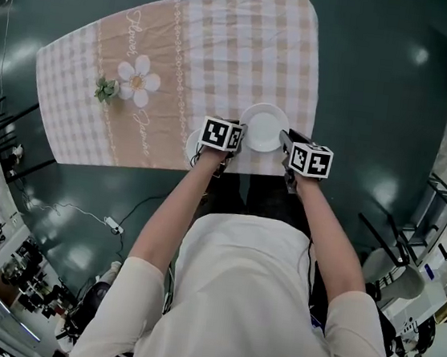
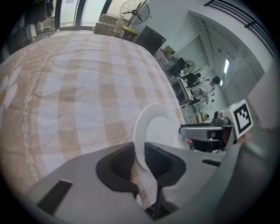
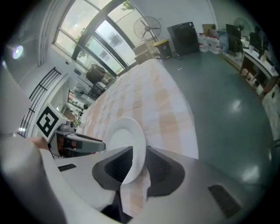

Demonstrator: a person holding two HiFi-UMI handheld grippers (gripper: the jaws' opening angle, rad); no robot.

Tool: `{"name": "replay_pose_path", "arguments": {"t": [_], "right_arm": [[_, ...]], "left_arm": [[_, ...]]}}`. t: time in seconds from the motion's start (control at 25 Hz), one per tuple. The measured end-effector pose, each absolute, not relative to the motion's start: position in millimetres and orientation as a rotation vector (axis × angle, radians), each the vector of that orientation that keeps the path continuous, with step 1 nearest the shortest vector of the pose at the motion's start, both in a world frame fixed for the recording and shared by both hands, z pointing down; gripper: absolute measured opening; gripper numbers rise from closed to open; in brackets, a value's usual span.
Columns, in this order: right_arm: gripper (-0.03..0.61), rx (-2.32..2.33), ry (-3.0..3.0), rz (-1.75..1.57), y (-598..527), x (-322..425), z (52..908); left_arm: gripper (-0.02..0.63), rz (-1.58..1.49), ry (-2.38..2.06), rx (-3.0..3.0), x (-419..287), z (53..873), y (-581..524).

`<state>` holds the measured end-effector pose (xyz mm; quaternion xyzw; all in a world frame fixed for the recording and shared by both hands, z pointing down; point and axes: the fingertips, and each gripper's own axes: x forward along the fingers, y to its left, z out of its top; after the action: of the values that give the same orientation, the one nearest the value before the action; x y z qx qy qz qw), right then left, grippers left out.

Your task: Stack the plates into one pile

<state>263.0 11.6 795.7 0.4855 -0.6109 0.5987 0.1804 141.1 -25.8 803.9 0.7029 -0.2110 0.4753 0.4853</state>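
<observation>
Since both claws were set on the same dish, the coming move turned on where the other one lay. Farthest left, the second plate (image 1: 192,143) showed only as a white arc on the checked cloth (image 1: 183,47), just beside the left gripper (image 2: 139,155) and partly hidden under it, a little nearer the person.

That gripper pointed steeply down. Its jaws were closed on the left rim of the plate (image 1: 264,127), with the thin white edge filling the gap between the pads. The plate itself sat flat near the cloth's near edge, between the two hands. Being round, it offered no long axis to line up.

On the far side, the right gripper (image 3: 139,164) held the opposite rim the same way, its pads tight against the edge. Each gripper view showed the other claw across the dish.

By this reading, the target pile lay to the left of the held plate and slightly toward the person, on the left hand's side. The carry would therefore run leftward, and the left gripper, standing over the second plate, would need to keep clear of it on the way down.
</observation>
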Motion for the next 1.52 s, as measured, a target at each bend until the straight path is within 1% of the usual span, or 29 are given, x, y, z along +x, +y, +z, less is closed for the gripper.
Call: {"name": "replay_pose_path", "arguments": {"t": [0.16, 0.2, 0.92, 1.2, 1.52], "right_arm": [[0.061, 1.401, -1.696, 1.771, 10, 270, 798], [0.060, 1.400, -1.694, 1.773, 10, 271, 799], [0.060, 1.340, -1.774, 1.687, -3, 241, 767], [0.060, 1.281, -1.791, 1.626, -2, 214, 758], [0.060, 1.150, -1.830, 1.552, -1, 166, 755]], "left_arm": [[0.067, 1.118, -0.524, 1.668, 139, 805, -25], [0.064, 1.105, -0.525, 1.655, 138, 805, -25], [0.048, 0.915, -0.603, 1.631, 106, 768, -20], [0.048, 0.857, -0.651, 1.614, 76, 760, -12], [0.049, 0.818, -0.707, 1.568, 29, 762, 2]]}}
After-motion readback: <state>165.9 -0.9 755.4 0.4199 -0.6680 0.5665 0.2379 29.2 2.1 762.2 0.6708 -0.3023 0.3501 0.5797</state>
